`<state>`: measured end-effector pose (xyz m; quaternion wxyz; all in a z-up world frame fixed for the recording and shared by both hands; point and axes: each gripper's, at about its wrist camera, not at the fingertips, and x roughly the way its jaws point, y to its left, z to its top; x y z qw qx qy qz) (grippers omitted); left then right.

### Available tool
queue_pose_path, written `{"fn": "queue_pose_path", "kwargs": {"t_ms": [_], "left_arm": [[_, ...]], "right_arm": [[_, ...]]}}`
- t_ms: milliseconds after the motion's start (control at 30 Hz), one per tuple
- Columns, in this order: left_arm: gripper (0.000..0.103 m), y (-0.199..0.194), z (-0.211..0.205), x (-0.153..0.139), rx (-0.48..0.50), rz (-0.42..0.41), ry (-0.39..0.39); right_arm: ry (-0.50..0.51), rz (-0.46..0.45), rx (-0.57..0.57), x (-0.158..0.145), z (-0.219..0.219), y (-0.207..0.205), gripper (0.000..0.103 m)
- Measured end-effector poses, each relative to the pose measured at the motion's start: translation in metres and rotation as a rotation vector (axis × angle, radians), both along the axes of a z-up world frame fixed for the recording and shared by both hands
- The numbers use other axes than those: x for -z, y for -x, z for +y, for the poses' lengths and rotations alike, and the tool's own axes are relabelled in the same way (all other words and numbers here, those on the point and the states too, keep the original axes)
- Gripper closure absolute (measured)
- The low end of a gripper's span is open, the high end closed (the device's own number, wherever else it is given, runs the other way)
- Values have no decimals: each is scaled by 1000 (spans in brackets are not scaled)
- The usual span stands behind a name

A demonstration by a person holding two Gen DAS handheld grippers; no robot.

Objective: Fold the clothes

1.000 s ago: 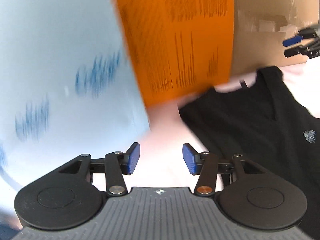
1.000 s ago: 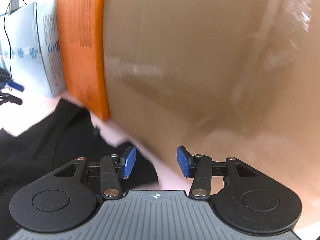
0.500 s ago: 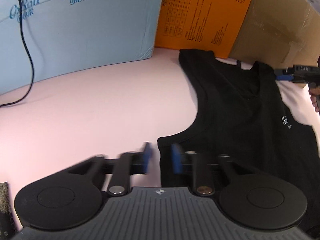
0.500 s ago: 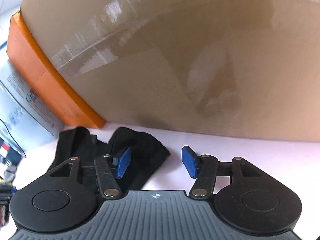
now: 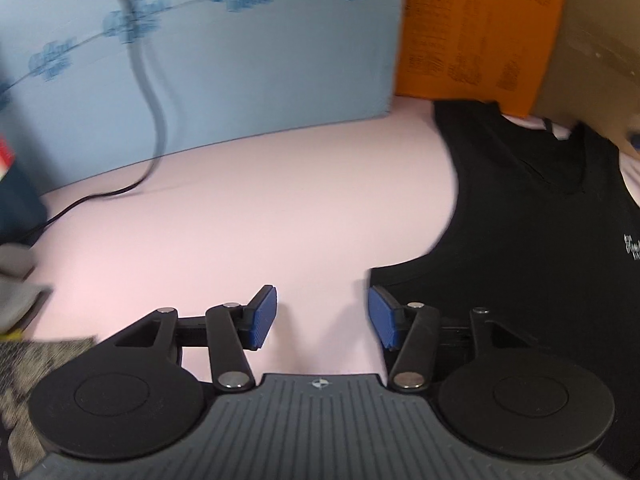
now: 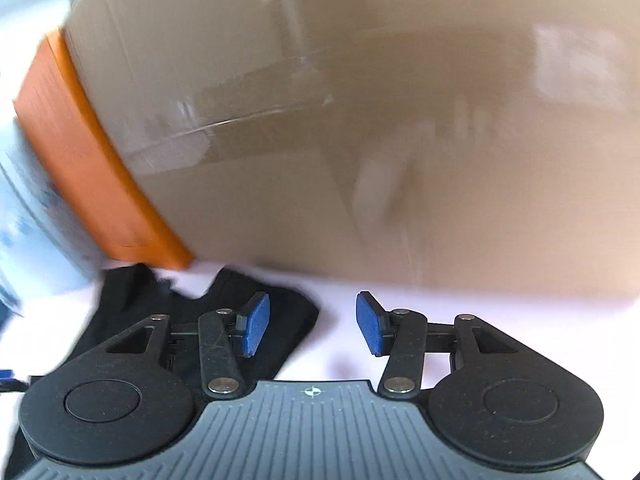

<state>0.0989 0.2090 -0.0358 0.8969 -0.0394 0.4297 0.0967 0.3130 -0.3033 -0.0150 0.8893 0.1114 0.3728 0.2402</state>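
At two o'clock of our left tool point(image 5: 322, 316) lies the black vest point(image 5: 532, 248) on the pink surface point(image 5: 248, 216) — both tools opening, empty; right tool point(image 6: 313, 324) nearer its shoulder

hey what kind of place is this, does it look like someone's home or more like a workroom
More likely a makeshift workroom or storage corner than a lived-in home. A black sleeveless top lies on a pale pink table, hemmed in by a big taped cardboard box, an orange carton and a pale blue printed box.
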Motion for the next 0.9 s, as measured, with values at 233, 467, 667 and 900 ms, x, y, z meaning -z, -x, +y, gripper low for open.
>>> {"fn": "queue_pose_path", "kwargs": {"t_ms": [233,467,667,900], "left_arm": [[45,79,13,-18,-177,-35,229],[26,157,-9,-18,-72,-30,318],[100,175,-30,-10,55,24,235],[96,209,5,-11,-78,34,133]], "right_arm": [[-223,172,69,15,-62,120,52],[-217,203,69,33,-51,197,49],[-66,138,31,25,-13,202,100],[9,154,173,33,-54,212,95]]}}
